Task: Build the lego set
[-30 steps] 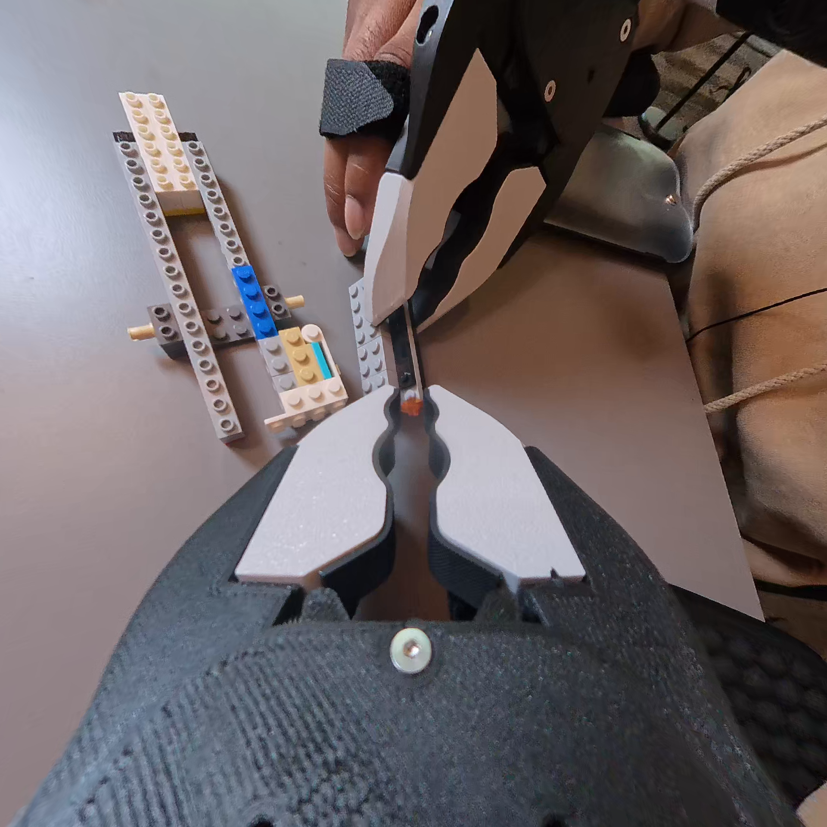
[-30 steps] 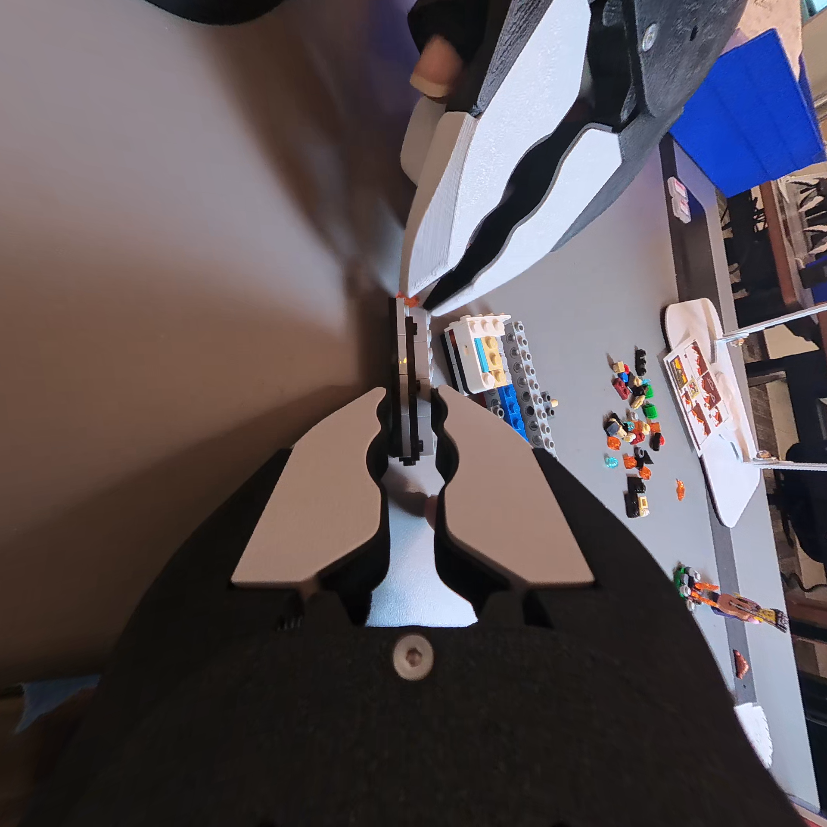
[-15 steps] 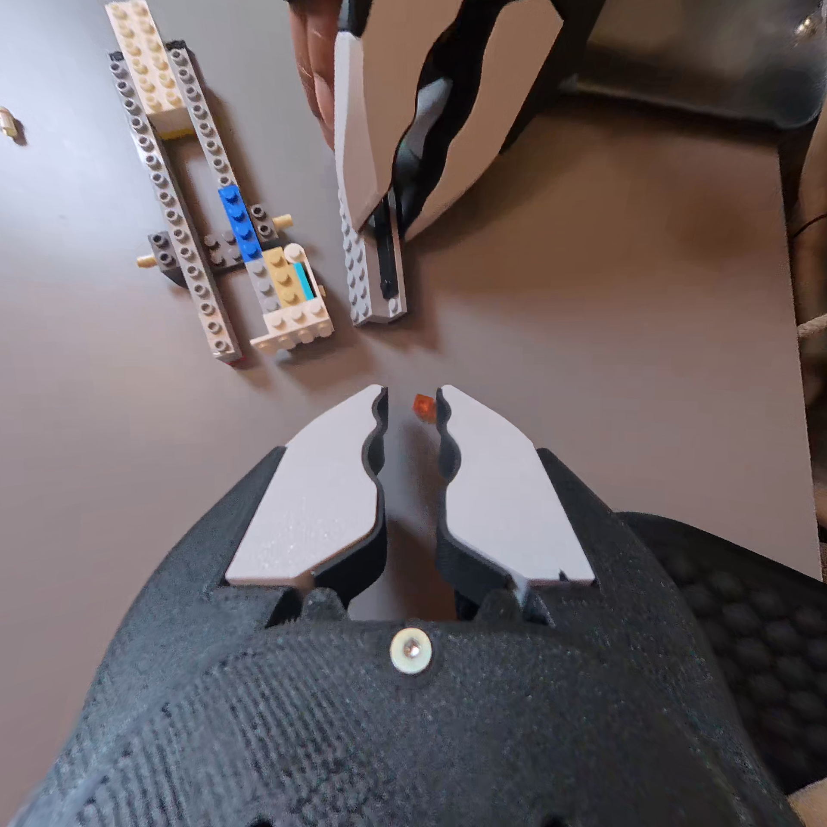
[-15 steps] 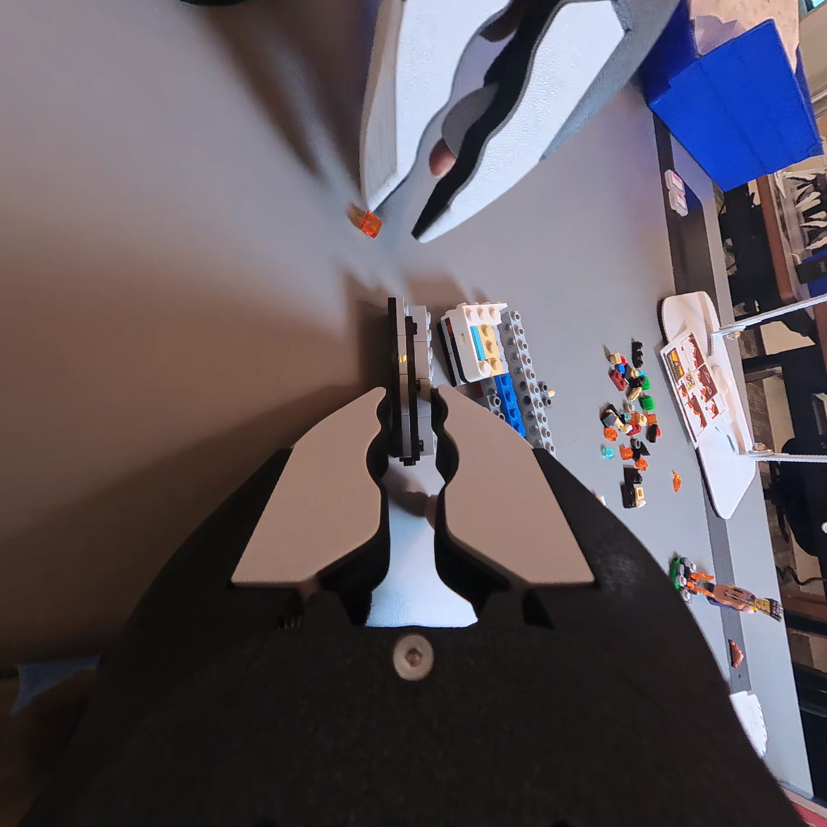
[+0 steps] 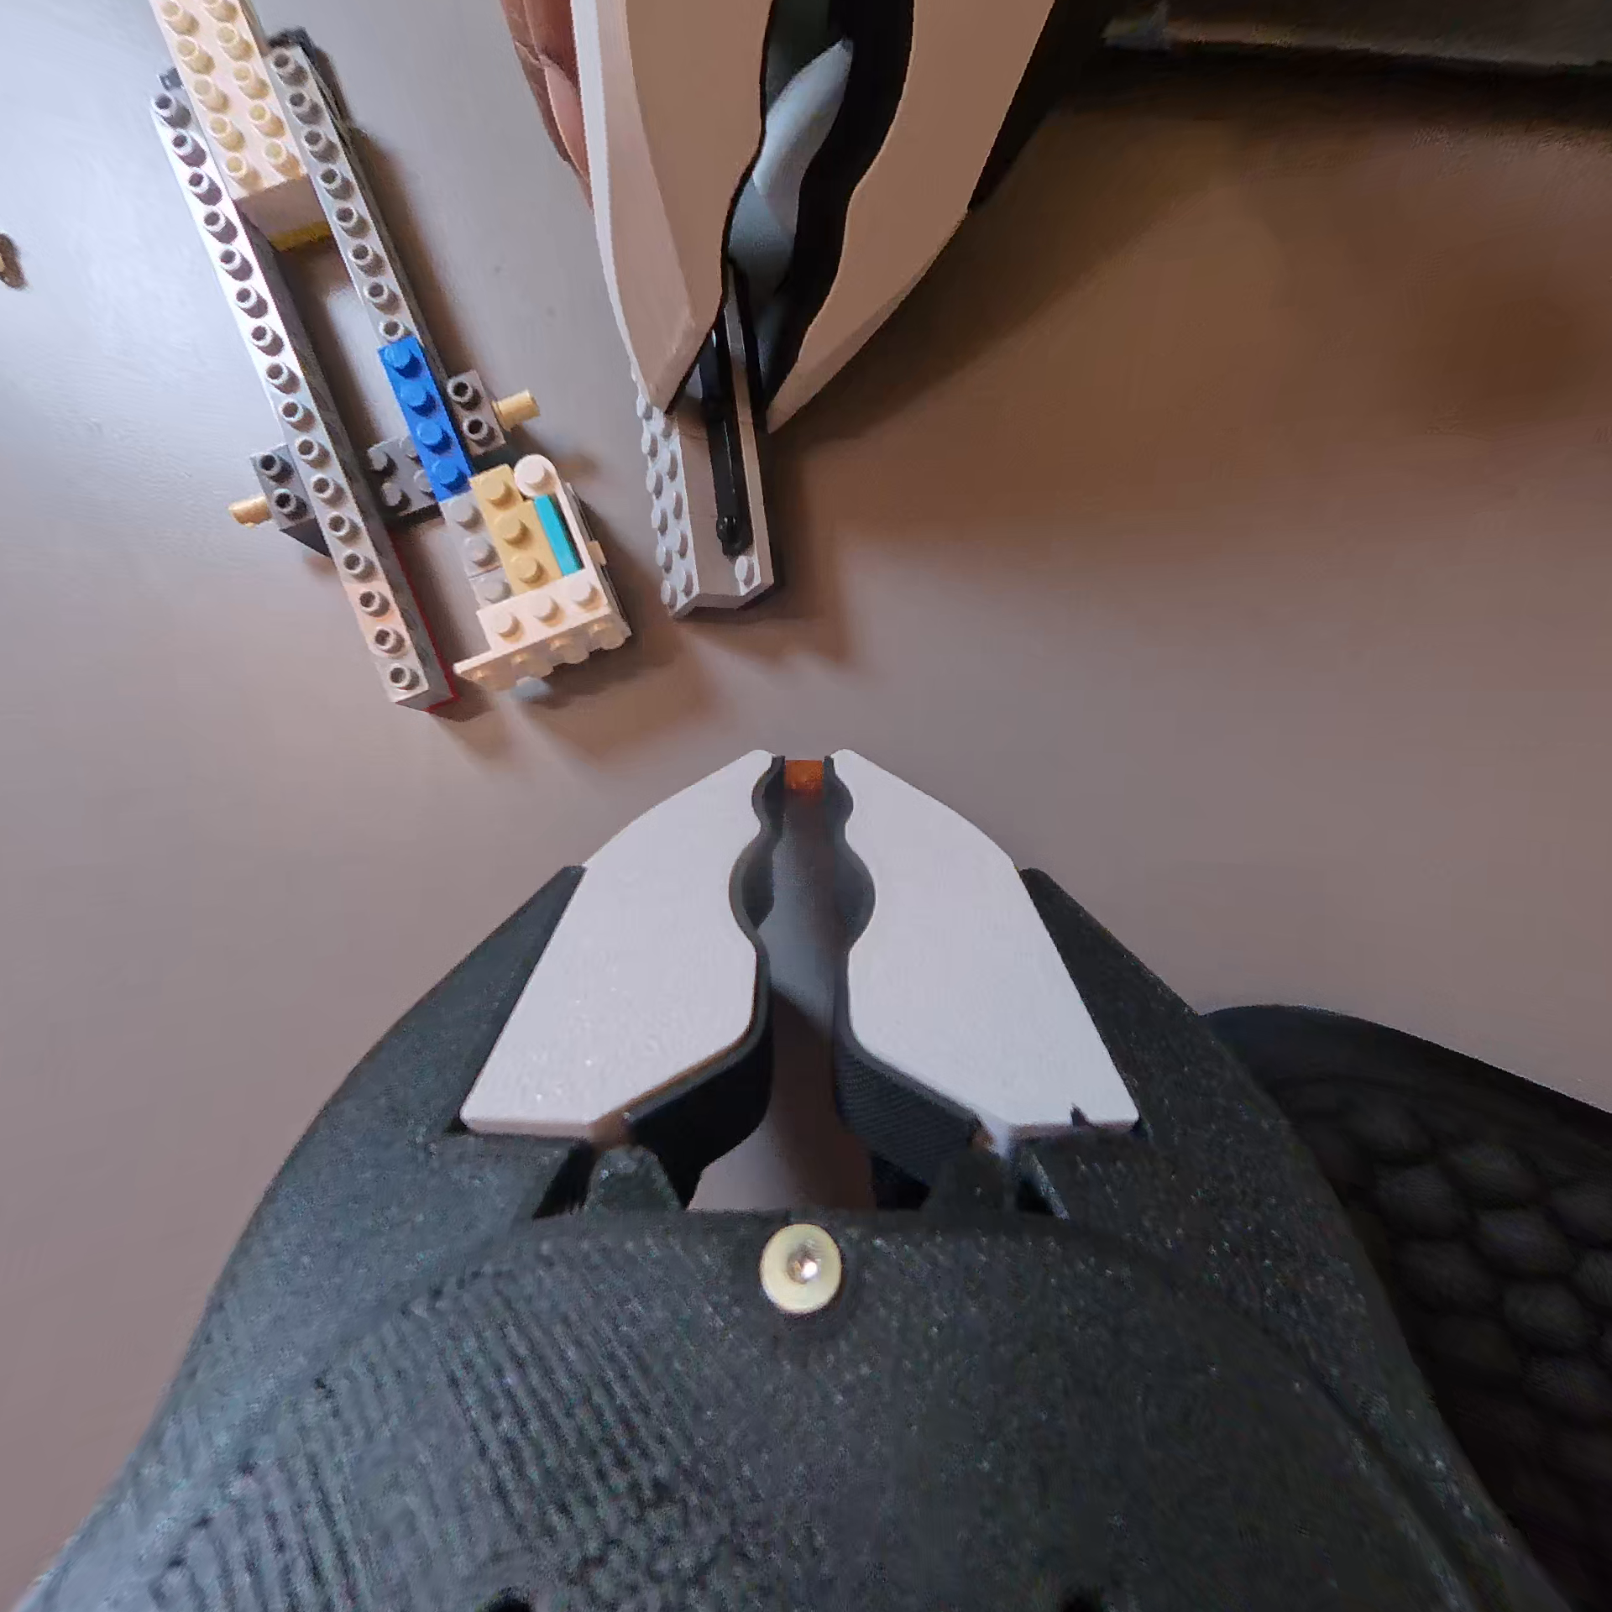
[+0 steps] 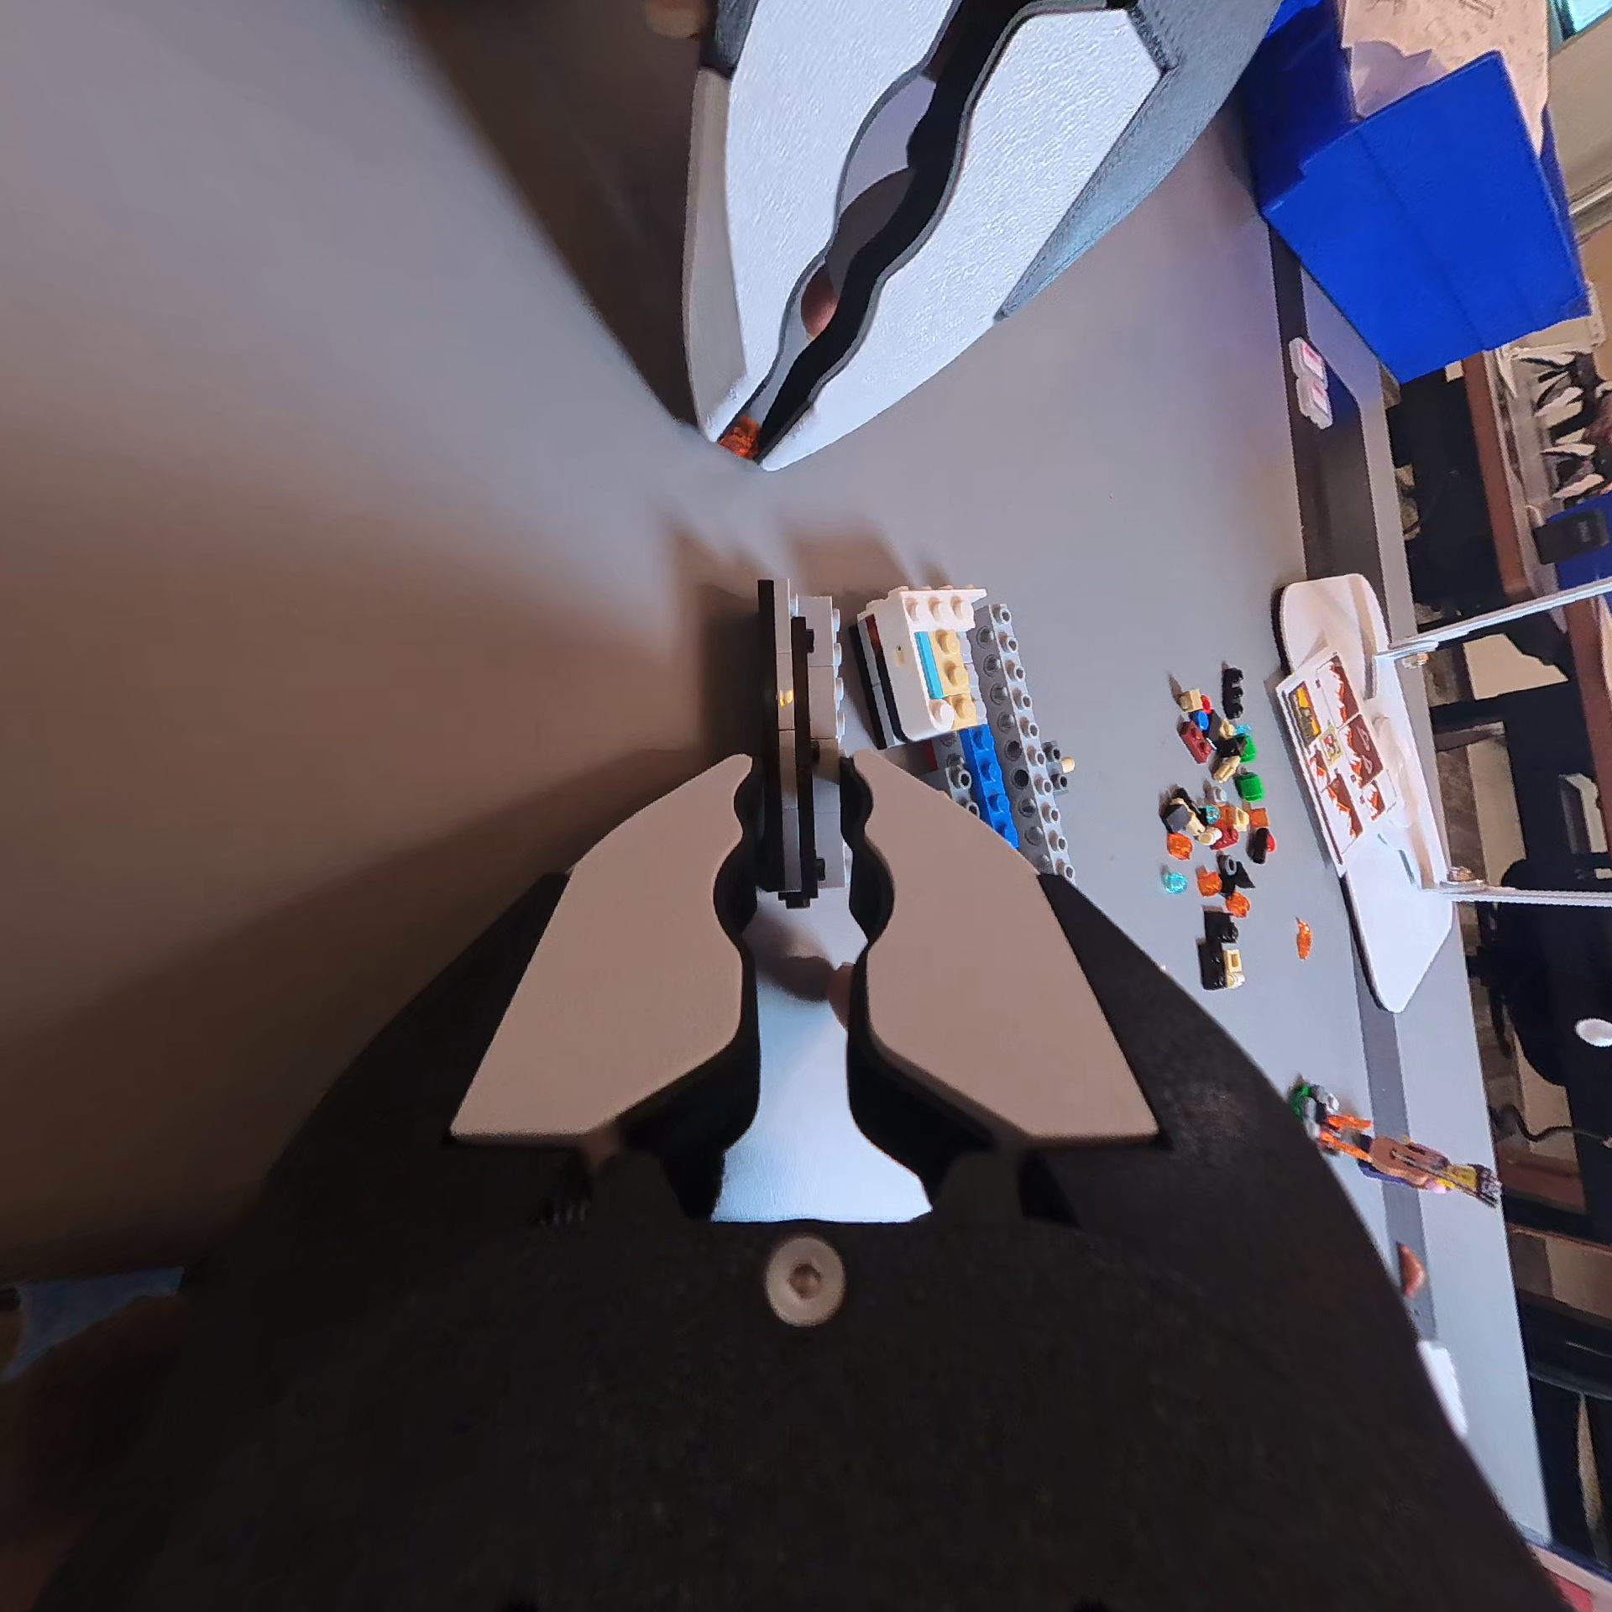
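The left gripper (image 5: pixel 802 772) pinches a tiny orange stud (image 5: pixel 802 775) at its very tips, low over the grey table (image 5: pixel 1178 611). Well apart from it, the right gripper (image 6: pixel 801 768) clamps the near end of a grey-and-black plate stack (image 6: pixel 798 741) — the stack rests on edge on the table. Just beside the stack lies the long grey frame (image 5: pixel 323 419) with blue, tan and white bricks. Loose pieces (image 6: pixel 1217 811) and a booklet (image 6: pixel 1335 768) sit farther off.
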